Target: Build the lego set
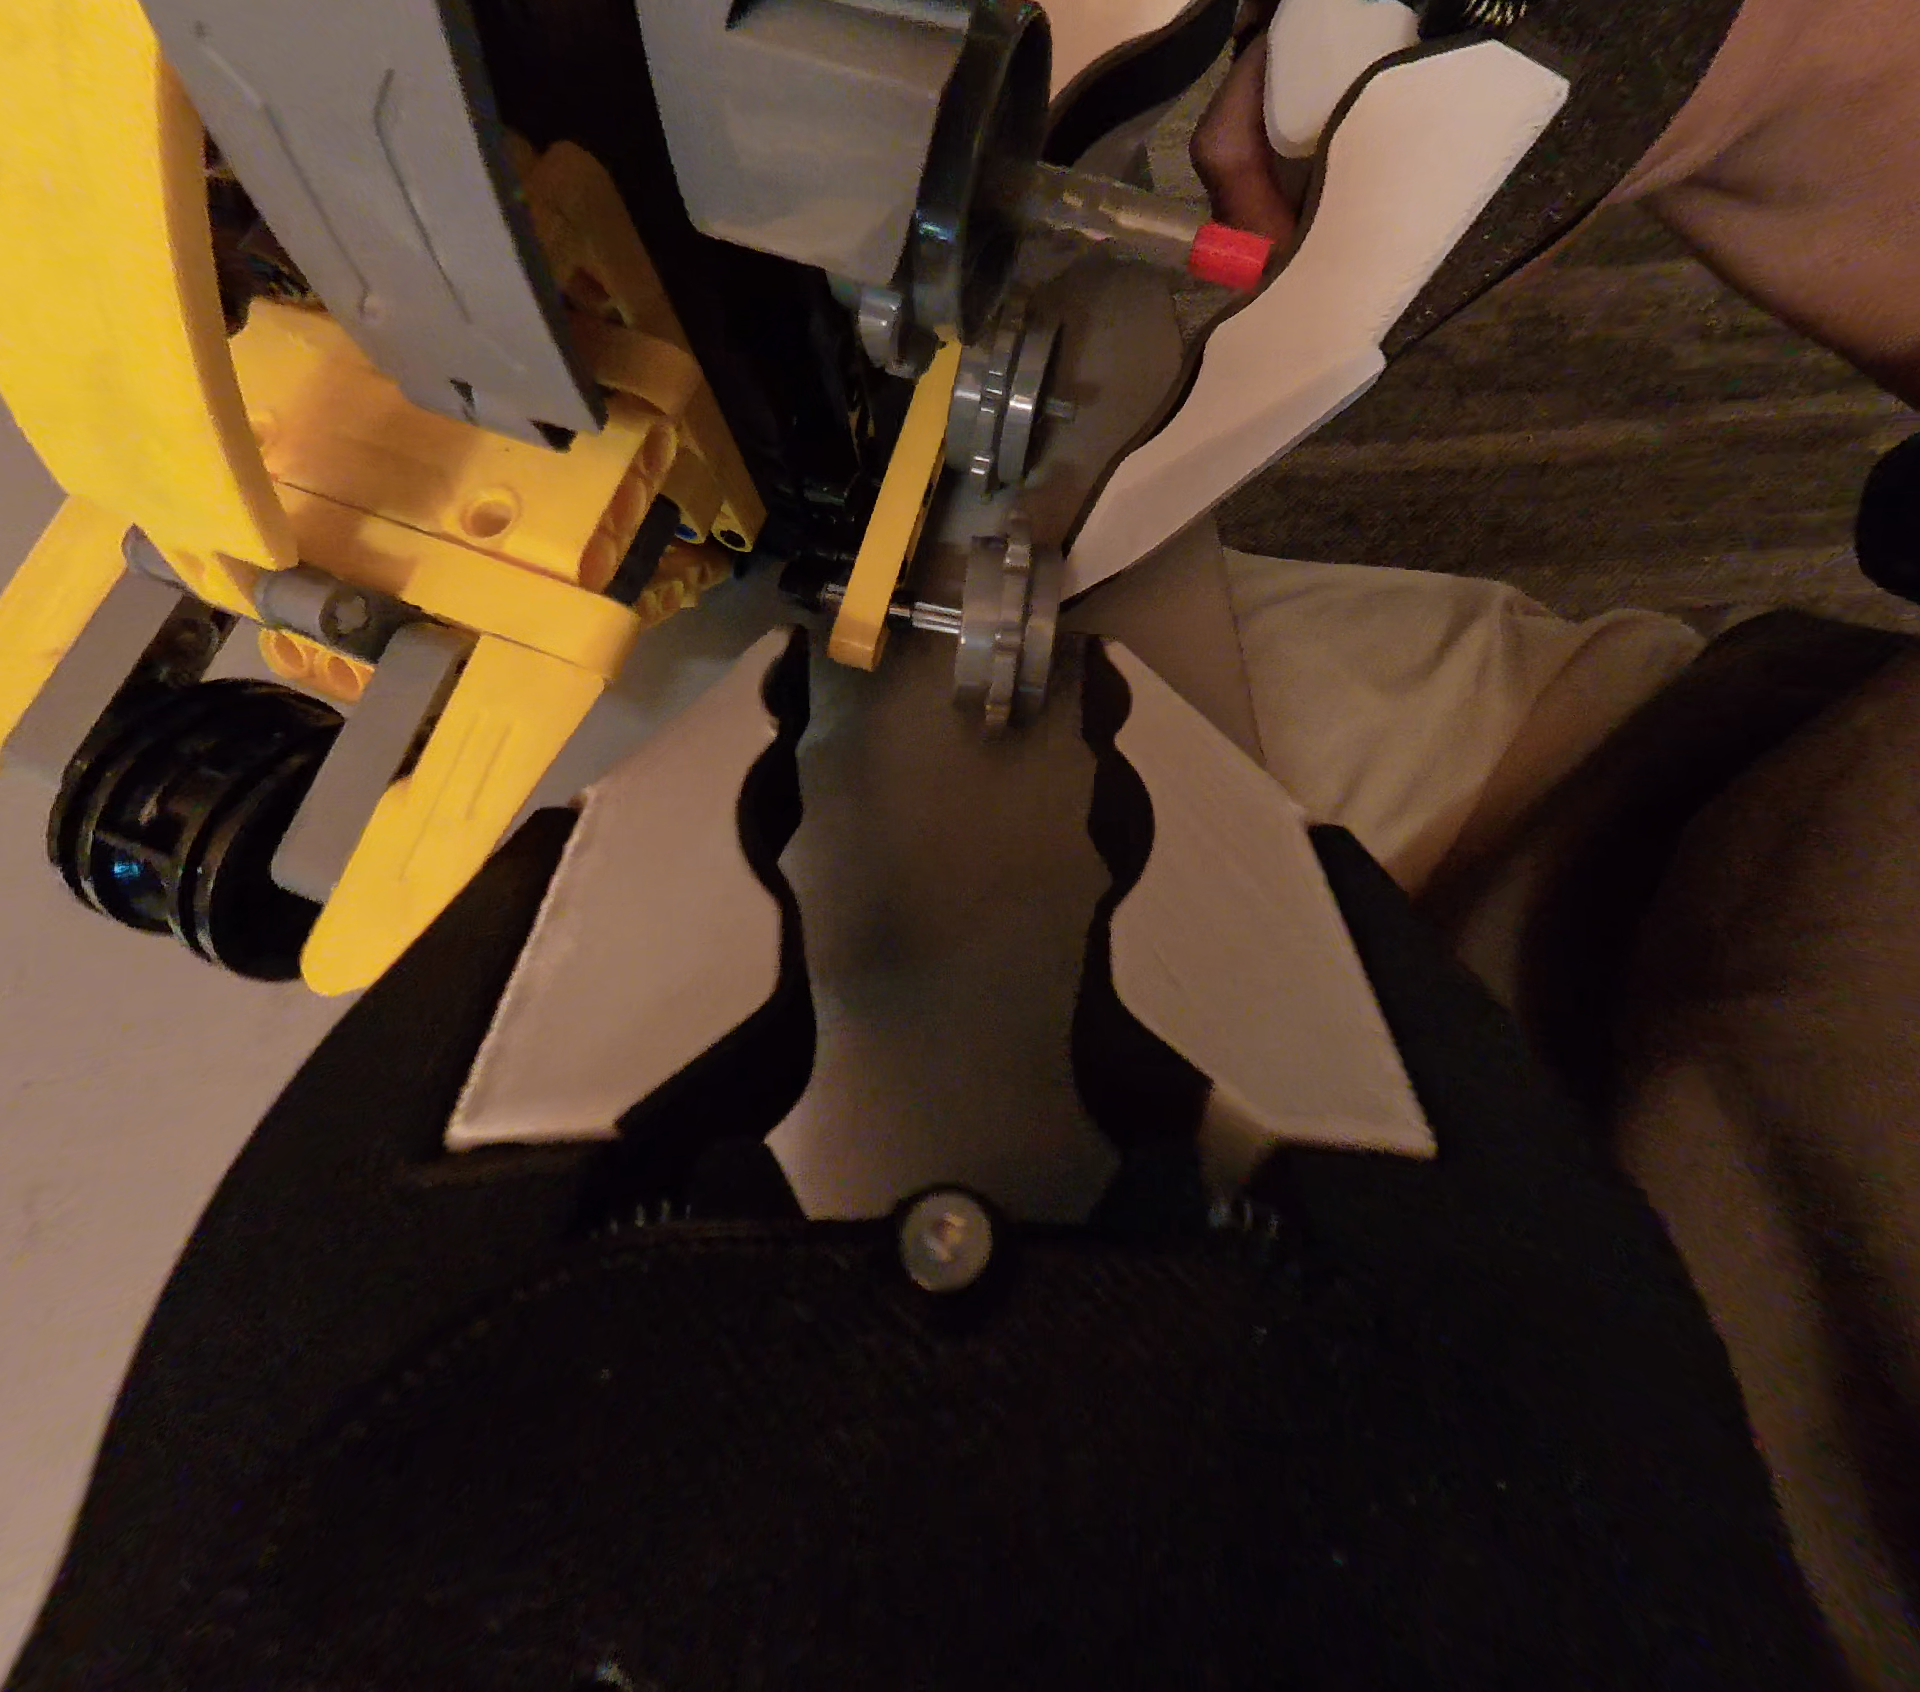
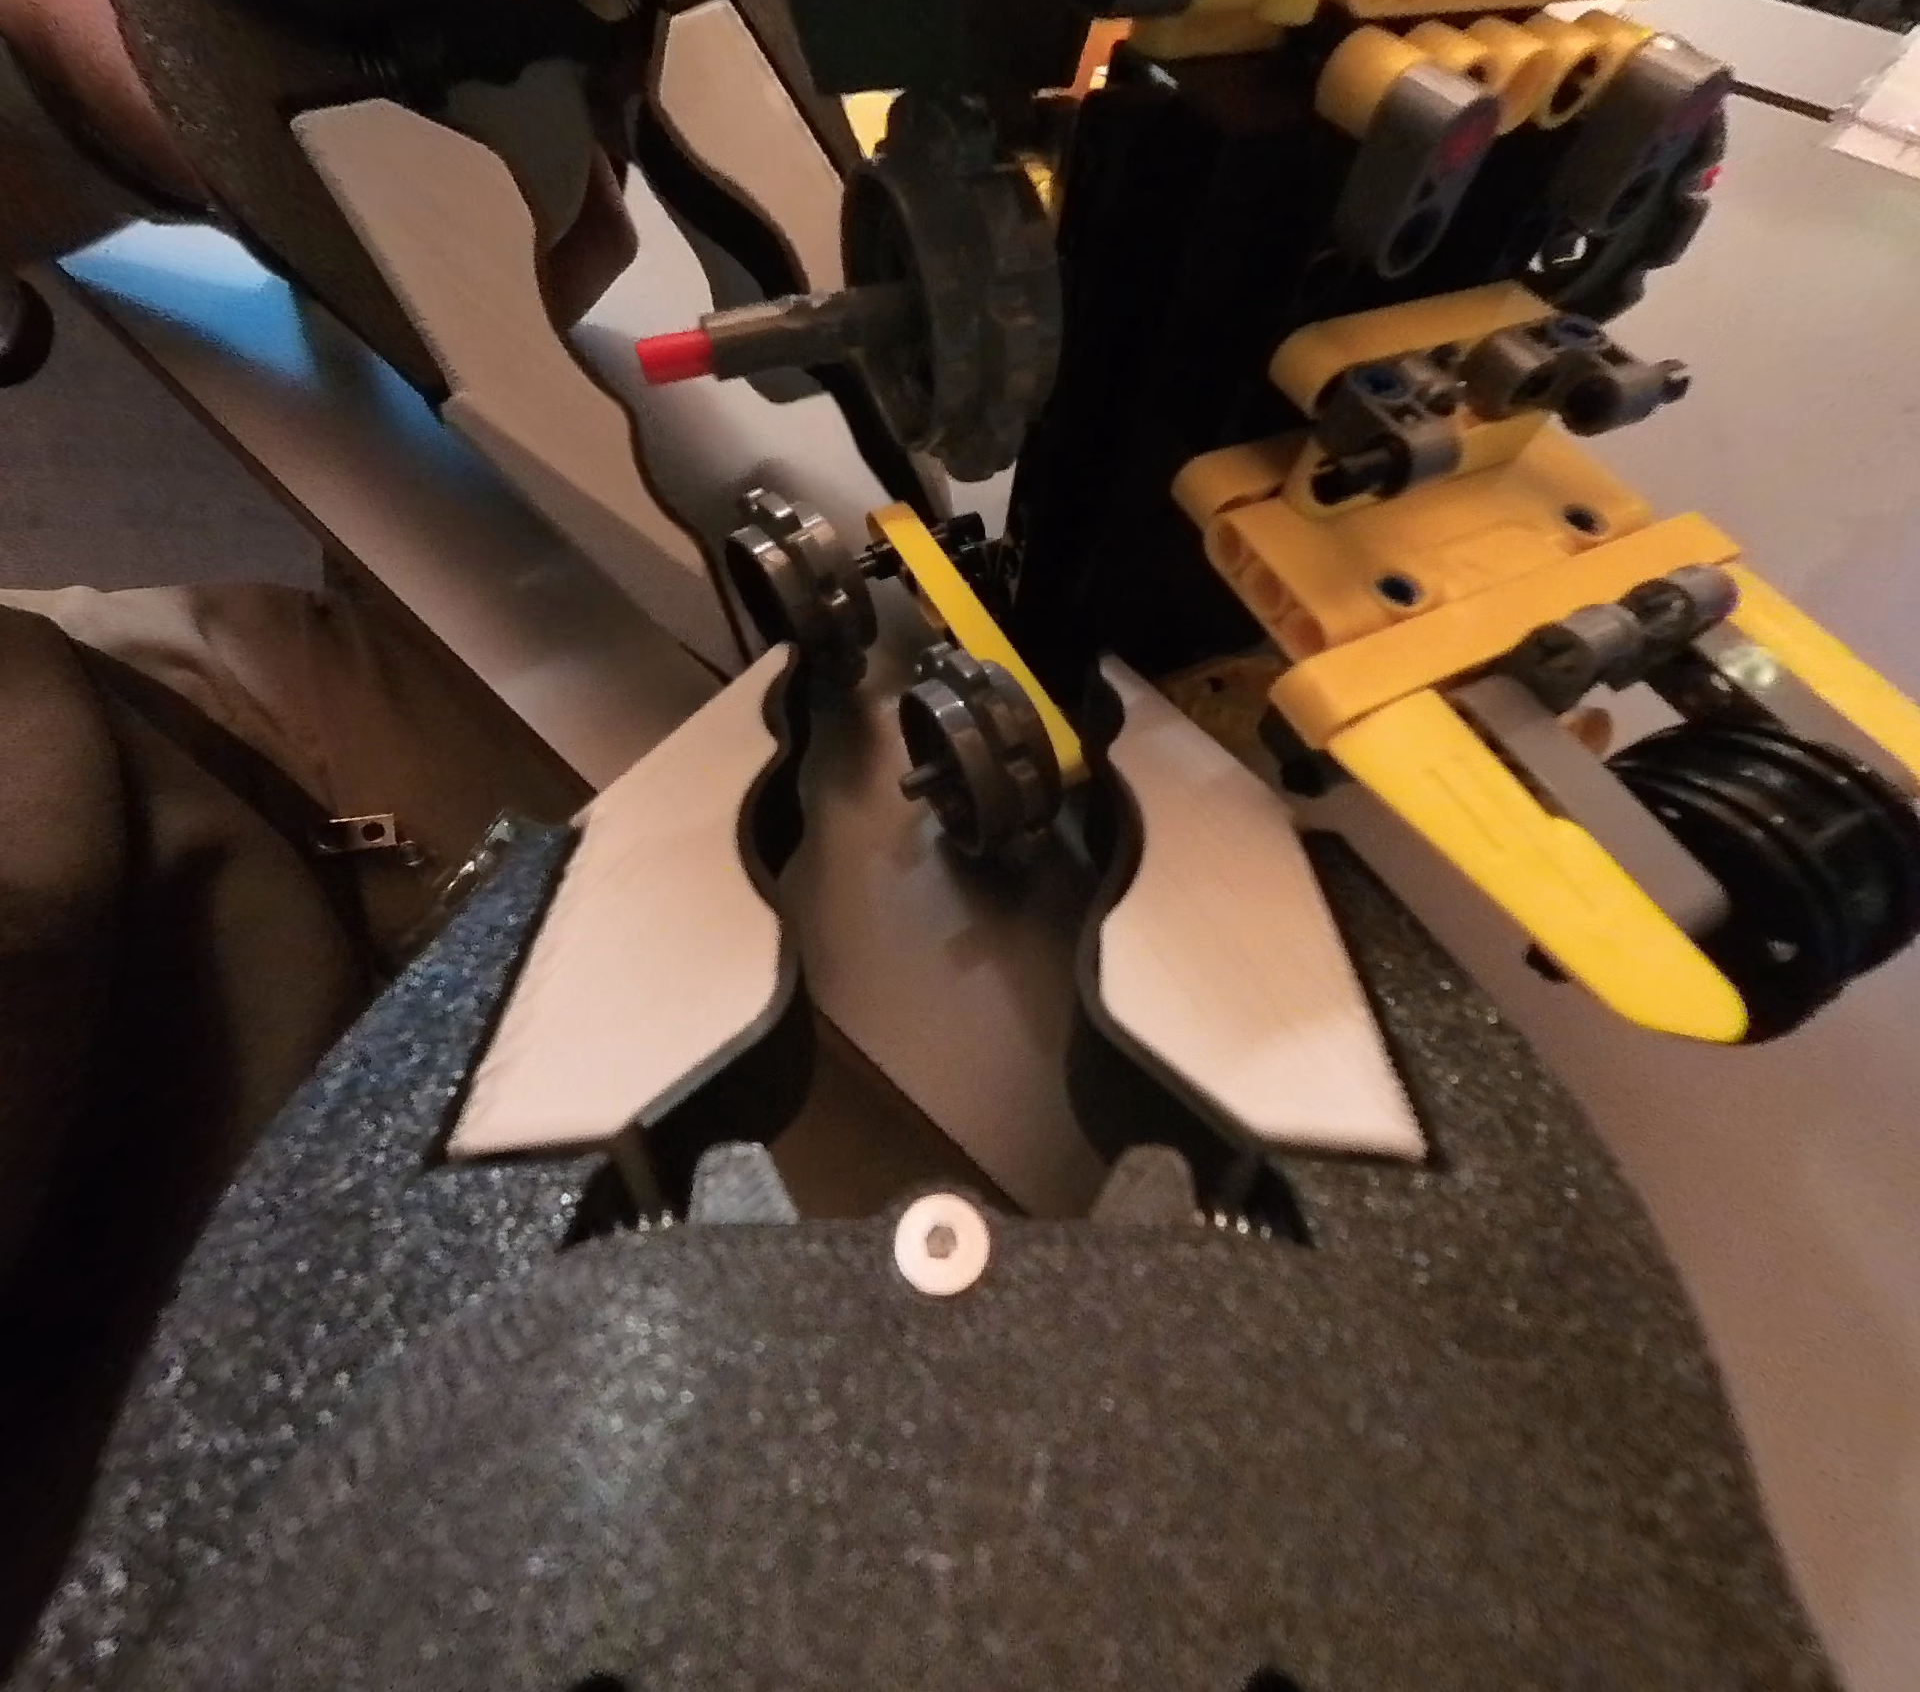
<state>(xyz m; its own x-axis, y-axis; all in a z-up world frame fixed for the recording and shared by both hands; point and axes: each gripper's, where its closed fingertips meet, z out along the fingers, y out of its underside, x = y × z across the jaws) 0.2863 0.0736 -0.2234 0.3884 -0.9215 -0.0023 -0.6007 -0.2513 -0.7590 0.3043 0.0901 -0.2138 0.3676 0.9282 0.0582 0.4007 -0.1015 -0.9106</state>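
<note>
Both grippers parted — left gripper (image 1: 940, 655) and right gripper (image 2: 945, 666) flank small grey gears (image 2: 971, 754) under a yellow brick-built model (image 2: 1455, 603), centre frame.

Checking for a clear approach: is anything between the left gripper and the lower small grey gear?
Nothing visible stands between them. The lower grey gear sits just ahead of the open left gripper, on an axle through the yellow beam.
</note>
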